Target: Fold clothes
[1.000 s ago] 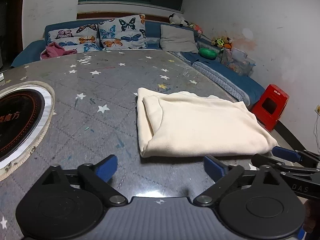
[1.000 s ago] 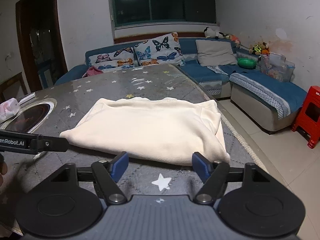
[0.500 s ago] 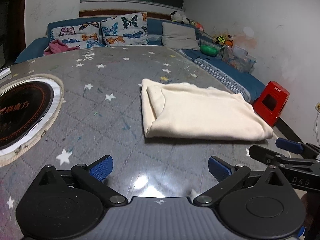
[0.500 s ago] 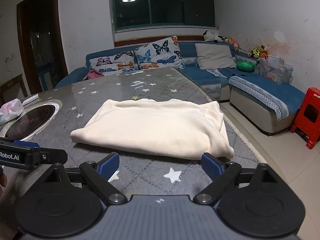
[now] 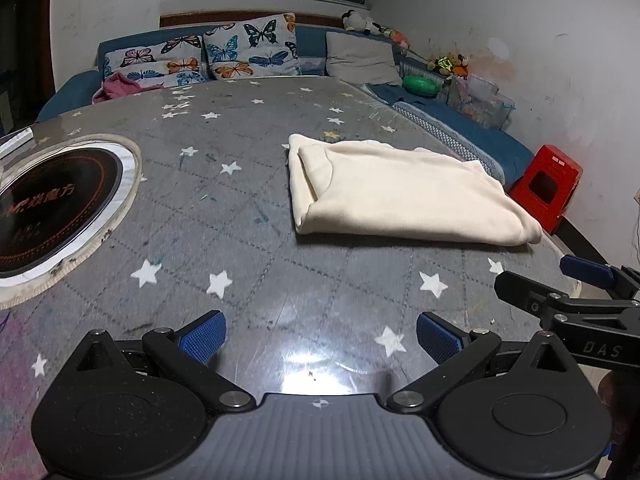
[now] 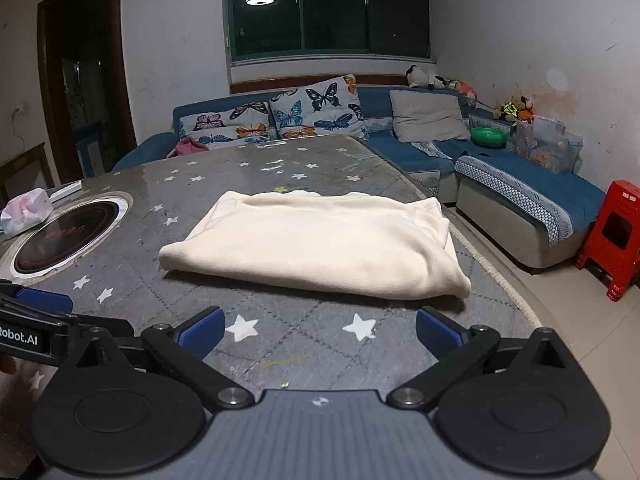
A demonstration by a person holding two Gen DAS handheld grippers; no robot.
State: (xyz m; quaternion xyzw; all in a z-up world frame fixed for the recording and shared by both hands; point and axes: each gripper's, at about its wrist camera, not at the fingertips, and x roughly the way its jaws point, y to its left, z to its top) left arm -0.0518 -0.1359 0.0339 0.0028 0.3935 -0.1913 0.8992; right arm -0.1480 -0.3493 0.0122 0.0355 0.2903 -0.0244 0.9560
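A dim sitting room lies beyond my fingers: a blue sofa (image 6: 500,168) with butterfly cushions (image 6: 316,110) wraps the far wall and a red stool (image 6: 618,236) stands on the floor off to the right, while under me spreads the grey star-printed worktop (image 5: 224,216). Going from the left, a round black hob plate (image 5: 52,208) is sunk into the worktop well out past my left-hand fingers, and a tissue pack (image 6: 26,210) lies beyond it. My left fingers (image 5: 320,338) stand wide apart with nothing between them, hanging over bare worktop, well short of the cloth. Ahead and to the right of them lies the cream garment (image 5: 400,196), already doubled into a flat oblong with a rounded fold along the edge nearest me. My right fingers (image 6: 320,330) have just been spreading and now gape fully with nothing in them, the garment's near edge a little way in front of their tips. I judge the last fold laid and this step to be letting go and drawing clear. To do it well I should keep both sets of fingers open, pull them level and straight off so no pad drags the near edge, and only then judge whether the right-hand corner, which bulges thicker than the left, wants a light press flat.
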